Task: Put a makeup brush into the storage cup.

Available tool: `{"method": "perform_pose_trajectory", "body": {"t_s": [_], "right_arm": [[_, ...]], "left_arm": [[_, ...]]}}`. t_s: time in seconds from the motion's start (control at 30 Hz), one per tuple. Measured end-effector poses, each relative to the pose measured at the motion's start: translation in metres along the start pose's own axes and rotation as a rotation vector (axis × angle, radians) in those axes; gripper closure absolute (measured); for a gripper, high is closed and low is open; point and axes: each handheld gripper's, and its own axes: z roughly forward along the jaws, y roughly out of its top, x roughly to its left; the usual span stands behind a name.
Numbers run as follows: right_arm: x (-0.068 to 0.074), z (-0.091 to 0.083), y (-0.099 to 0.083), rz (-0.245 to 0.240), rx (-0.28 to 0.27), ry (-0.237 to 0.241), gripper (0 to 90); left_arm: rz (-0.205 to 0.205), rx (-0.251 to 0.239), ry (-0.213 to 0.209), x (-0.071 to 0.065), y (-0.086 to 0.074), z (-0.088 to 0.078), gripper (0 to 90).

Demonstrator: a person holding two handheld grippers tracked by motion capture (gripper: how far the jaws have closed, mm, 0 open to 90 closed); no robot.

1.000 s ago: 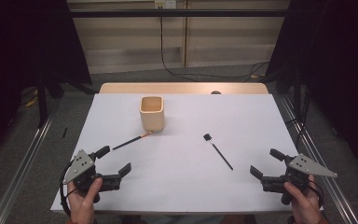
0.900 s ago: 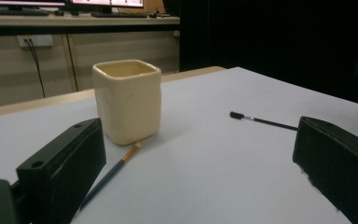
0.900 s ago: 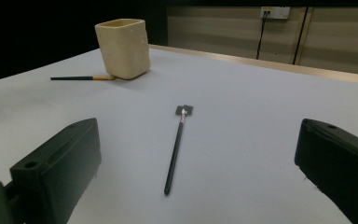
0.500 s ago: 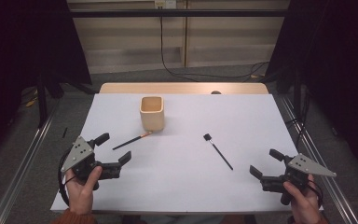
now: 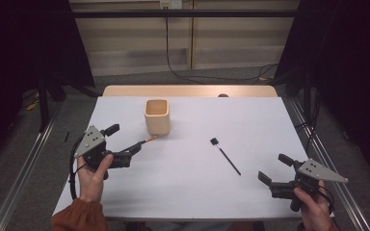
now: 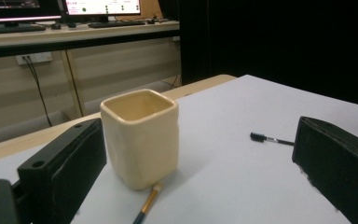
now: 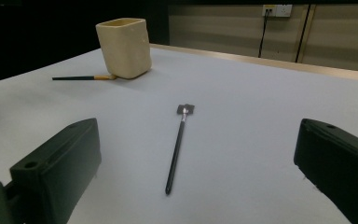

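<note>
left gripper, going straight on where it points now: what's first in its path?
Probably the brush lying between the open jaws of the left gripper, then the cream cup just behind it. Depth is unclear, so the height of the pass matters.

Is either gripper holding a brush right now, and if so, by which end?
Neither. The left gripper stands open over the handle of the orange-tipped brush; the right gripper is open short of the black brush.
</note>
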Motion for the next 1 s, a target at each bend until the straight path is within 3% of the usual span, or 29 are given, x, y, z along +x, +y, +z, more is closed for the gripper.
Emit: {"method": "perform_pose_trajectory", "body": {"t_s": [0.23, 0.5, 0.87, 1.0], "right_arm": [[0.0, 0.0, 0.0, -0.001, -0.008, 0.013, 0.0], [0.0, 0.0, 0.0, 0.001, -0.005, 0.02, 0.0], [0.0, 0.0, 0.0, 0.007, -0.006, 0.023, 0.0], [0.0, -0.001, 0.0, 0.004, -0.006, 0.025, 0.0]], "left_arm": [[0.015, 0.012, -0.014, 0.011, 0.014, 0.022, 2.8], [0.032, 0.008, 0.011, 0.021, 0.029, 0.035, 2.7], [0.044, 0.025, -0.007, 0.032, 0.037, 0.055, 2.7], [0.026, 0.023, -0.01, 0.038, 0.04, 0.062, 2.7]]}}
